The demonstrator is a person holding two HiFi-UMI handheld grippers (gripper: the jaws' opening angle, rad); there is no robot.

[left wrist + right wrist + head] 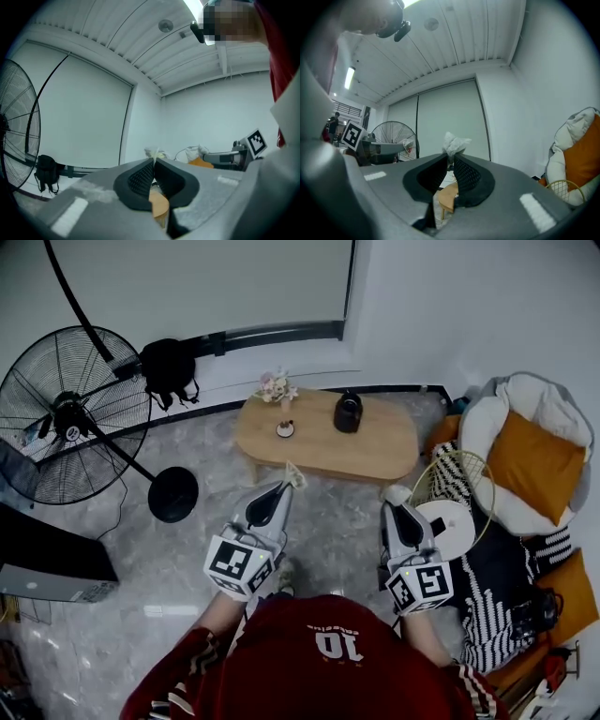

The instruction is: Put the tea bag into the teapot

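A black teapot [348, 412] stands on the low wooden table [384, 442] ahead of me. Both grippers are raised in front of my chest, well short of the table. My left gripper [289, 482] is shut on a small pale tea bag [296, 474], which pokes out past the jaw tips [153, 153] in the left gripper view. My right gripper [394, 502] is shut on a crumpled white tea bag [454, 142], seen as a white lump [397, 493] in the head view. Between the right jaws, a corner of the table [449, 197] shows.
A small vase of flowers [275, 387] and a little dark-topped cup [285, 429] share the table. A standing fan [66, 413] with a round base [172, 494] is at the left. A white chair with an orange cushion [530, 460] and a wire side table [448, 512] are at the right.
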